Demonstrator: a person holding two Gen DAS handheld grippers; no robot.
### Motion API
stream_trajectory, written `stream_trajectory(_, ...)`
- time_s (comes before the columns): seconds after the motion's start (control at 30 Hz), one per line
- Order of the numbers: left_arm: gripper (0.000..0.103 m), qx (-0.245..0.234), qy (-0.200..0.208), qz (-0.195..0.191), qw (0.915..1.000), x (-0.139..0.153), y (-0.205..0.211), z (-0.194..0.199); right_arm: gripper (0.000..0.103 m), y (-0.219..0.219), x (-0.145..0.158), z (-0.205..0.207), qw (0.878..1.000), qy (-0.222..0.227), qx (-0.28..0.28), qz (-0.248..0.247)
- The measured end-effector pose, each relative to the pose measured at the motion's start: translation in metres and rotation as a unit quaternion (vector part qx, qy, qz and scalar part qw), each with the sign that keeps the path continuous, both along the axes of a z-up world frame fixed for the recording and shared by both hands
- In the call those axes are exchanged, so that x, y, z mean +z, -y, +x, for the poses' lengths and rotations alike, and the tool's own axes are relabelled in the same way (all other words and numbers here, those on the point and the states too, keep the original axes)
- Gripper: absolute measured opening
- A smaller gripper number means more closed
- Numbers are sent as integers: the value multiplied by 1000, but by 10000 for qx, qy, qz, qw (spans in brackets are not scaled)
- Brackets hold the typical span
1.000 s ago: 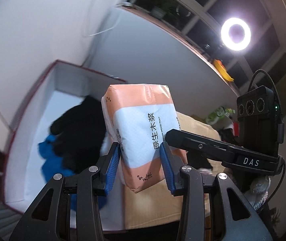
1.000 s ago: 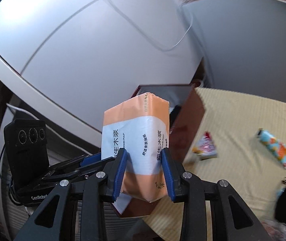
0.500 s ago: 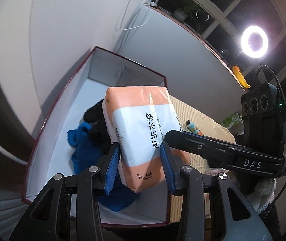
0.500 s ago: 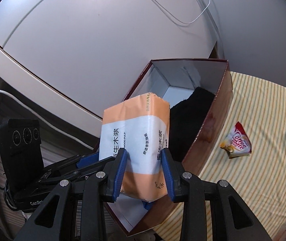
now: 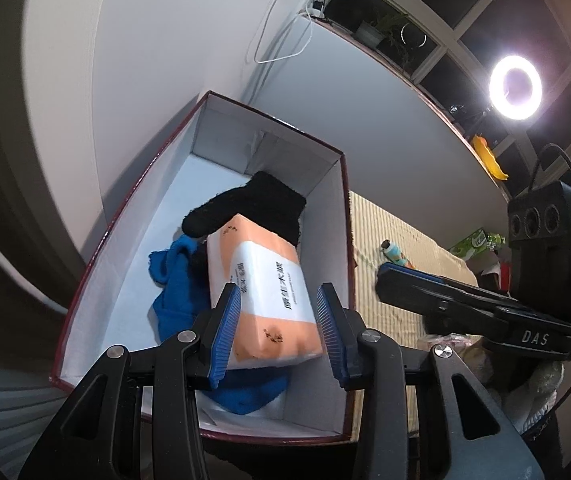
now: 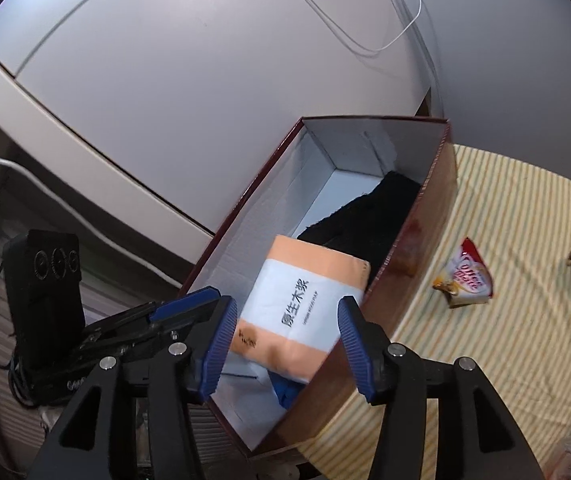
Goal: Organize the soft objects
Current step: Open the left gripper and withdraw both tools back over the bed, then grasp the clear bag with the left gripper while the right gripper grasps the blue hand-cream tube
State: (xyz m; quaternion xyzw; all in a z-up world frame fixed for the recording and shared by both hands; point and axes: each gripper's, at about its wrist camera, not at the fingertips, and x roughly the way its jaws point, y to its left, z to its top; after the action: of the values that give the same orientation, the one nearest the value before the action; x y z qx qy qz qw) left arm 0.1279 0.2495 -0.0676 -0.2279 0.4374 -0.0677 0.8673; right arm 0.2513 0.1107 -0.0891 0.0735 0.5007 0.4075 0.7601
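Now, inside the dark-red box, which is standing on the striped tablecloth, the tissue pack is lying flat on a blue cloth with its far end resting against a black knitted piece. Judging by its wrapper and shape, the pack is likely handling as a light, squashy block in slick film, giving under pressure and sliding if pinched lightly; the short sides across its narrow width are looking like the sensible places to take hold, since the broad printed face is offering nothing to pinch. The right gripper is hovering above the near end of the pack, its jaws opening, with clear gaps between the blue pads and the wrapper, so nothing is being held. The left gripper is straddling the same near end from the other side, its jaws standing partly apart and its pads showing a sliver of space on each flank, so it too is gripping nothing. Outside the box, a small sachet is lying on the cloth.
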Motion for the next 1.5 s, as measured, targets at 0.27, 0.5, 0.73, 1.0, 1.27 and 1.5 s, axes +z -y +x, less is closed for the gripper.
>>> stream_trajectory(0.27,40,-144,276,-125,9994,13,21,-13,53,67,17,-26,9982,532,-200,-167)
stream_trajectory(0.5,40,-556,421,-298,9971,15,63,-21,53,168,17,-47,9955,550,-775,38)
stream_trajectory(0.73,40,-1062,393,-521,9922,5,114,-25,53,280,13,-76,9835,636,-1670,288)
stream_trajectory(1.0,40,-1424,367,-508,9878,-18,165,-42,53,355,-21,-113,9701,355,-2376,349)
stream_trajectory(1.27,40,-1483,393,-316,9877,-32,186,-64,52,382,-56,-140,9615,270,-2721,261)
stream_trajectory(1.5,40,-1391,515,-3,9889,-35,199,-74,52,396,-63,-137,9613,244,-2739,164)
